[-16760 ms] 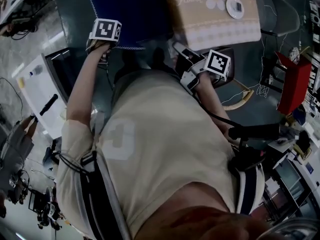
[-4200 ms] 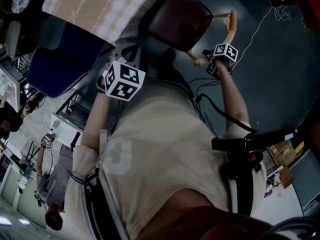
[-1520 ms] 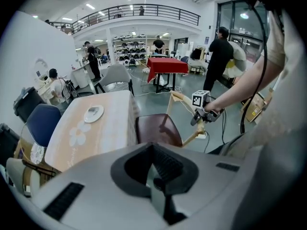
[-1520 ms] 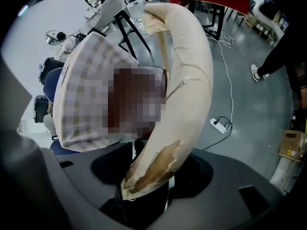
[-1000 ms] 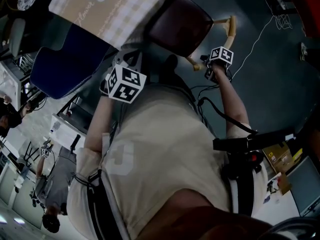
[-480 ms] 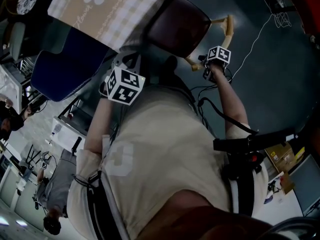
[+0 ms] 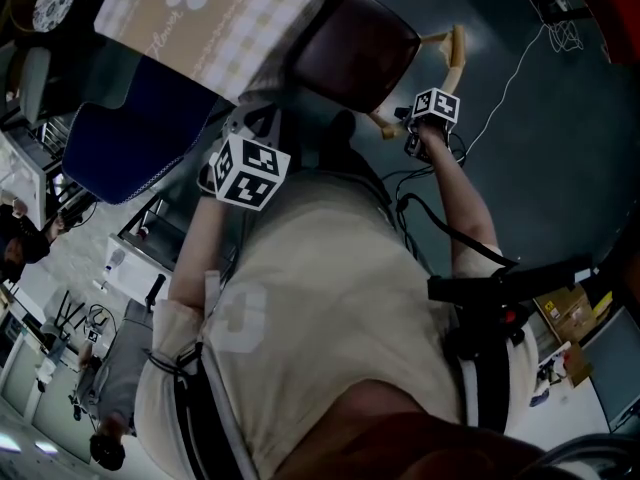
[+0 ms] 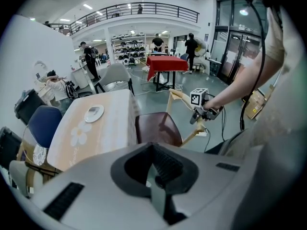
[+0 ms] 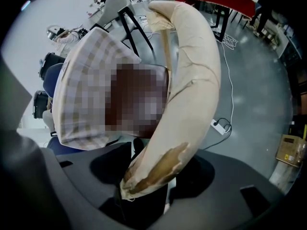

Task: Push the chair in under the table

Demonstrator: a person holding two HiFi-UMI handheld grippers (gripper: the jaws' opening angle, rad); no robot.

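Nearly in: chair seat at the table's cloth edge

The chair (image 7: 360,53) stands at one side of the table (image 7: 200,28). The front of its dark red seat meets the hanging checked cloth, and most of the seat is out in the open. The right gripper (image 7: 420,133) is clamped on the worn lower end of the pale curved back rail (image 9: 192,75), on the side farthest from the table. That looks a sensible hold to me, since a push there drives the seat straight toward the table.

The left gripper (image 8: 153,190) hangs short of the table by the person's chest. Its jaws are together, as far as I can make out, with nothing in them, and it seems kept clear of the cloth.

Under the table the cloth hides the legroom, so clearance there is a guess. Away from the table the floor is bare but for a cable (image 7: 510,68). A blue chair (image 7: 130,128) sits at another side of the table, apart from the path.
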